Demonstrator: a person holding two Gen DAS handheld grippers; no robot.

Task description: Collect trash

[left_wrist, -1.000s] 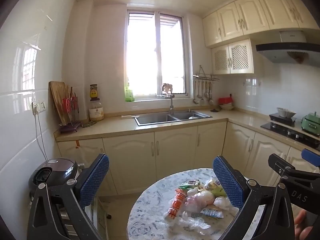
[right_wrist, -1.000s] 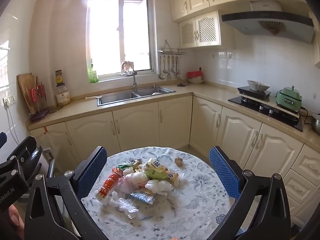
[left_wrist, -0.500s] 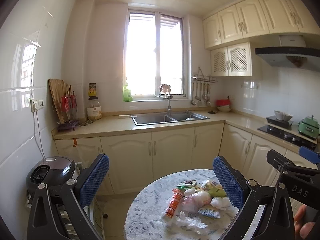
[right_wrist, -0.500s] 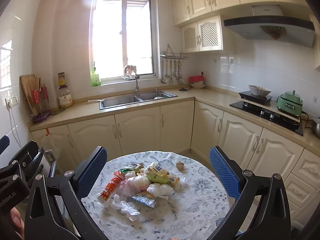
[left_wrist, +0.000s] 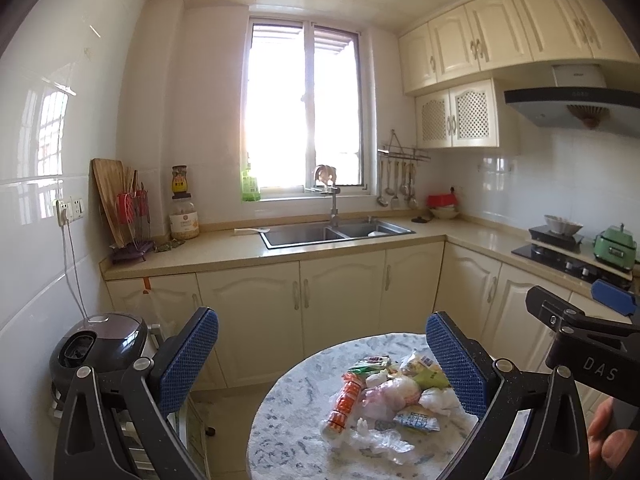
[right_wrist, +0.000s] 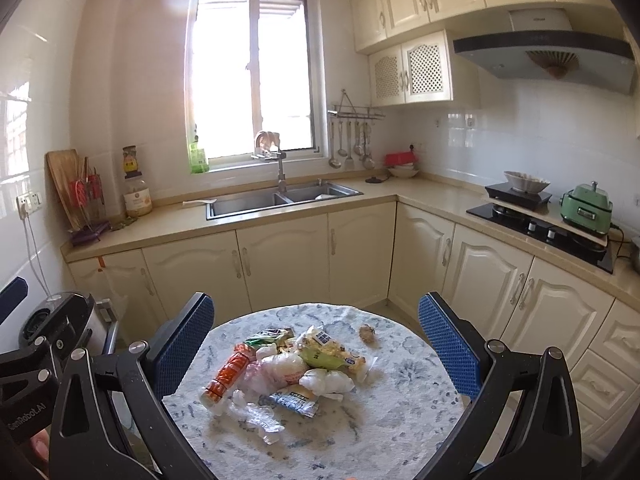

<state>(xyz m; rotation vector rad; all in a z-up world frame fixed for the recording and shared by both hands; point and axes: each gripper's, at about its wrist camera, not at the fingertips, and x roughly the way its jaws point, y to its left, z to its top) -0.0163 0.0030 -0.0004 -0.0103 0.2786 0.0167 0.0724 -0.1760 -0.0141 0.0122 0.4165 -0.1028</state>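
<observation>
You had one round table before you, with a single heap of trash left of its centre: one orange wrapper, one blue packet and one brown lump lying apart. Your left gripper and right gripper both hovered level, fingers spread wide, holding nothing

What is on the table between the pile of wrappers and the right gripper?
Nothing. In the right wrist view, only bare patterned tablecloth lies between the trash pile and the open right gripper, which frames it from nearer the camera.
</observation>
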